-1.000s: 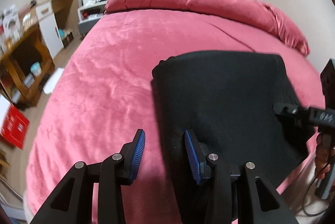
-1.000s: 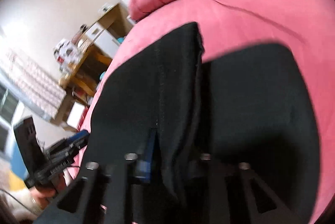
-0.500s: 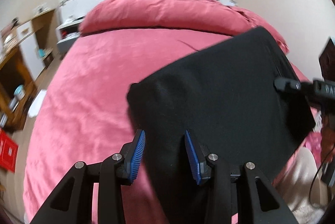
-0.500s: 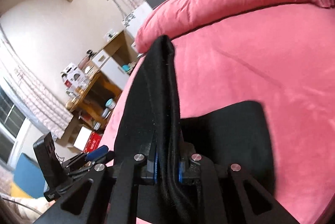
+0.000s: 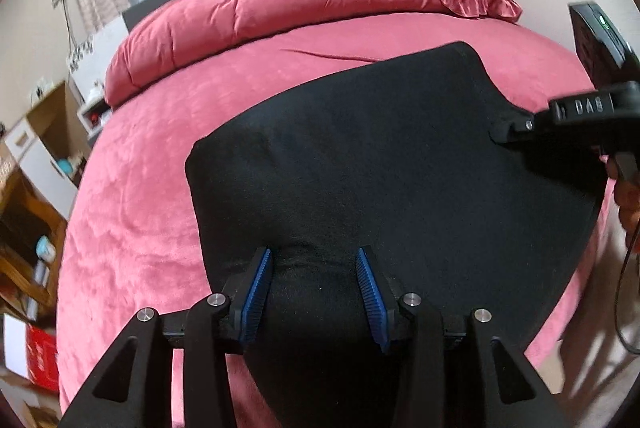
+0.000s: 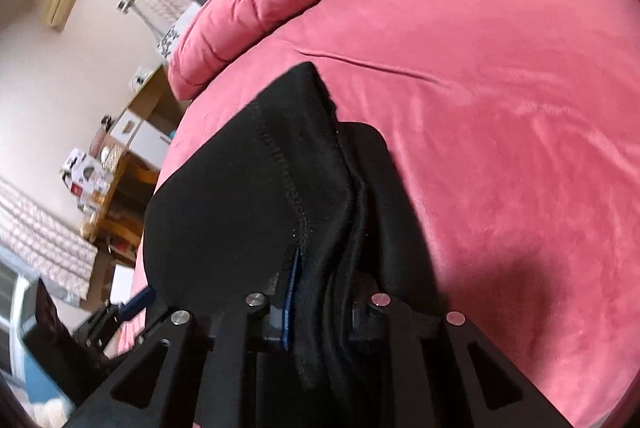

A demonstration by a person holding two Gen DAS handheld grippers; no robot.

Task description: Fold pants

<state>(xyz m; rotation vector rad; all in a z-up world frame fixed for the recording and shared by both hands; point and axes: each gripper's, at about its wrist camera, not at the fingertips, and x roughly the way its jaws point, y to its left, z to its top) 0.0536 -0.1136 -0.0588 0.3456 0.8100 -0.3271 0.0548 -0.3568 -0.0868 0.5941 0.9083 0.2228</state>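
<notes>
Both grippers held black pants (image 5: 380, 155) lifted above a pink bed (image 5: 140, 220). Left gripper (image 5: 316, 280), its jaws partly apart and opening, had a bunched fold of fabric between its blue pads (image 5: 256, 292). Right gripper (image 6: 320, 300), jaws nearly together yet easing open, pinched a stitched edge of the pants (image 6: 248, 195), which draped leftward.
</notes>
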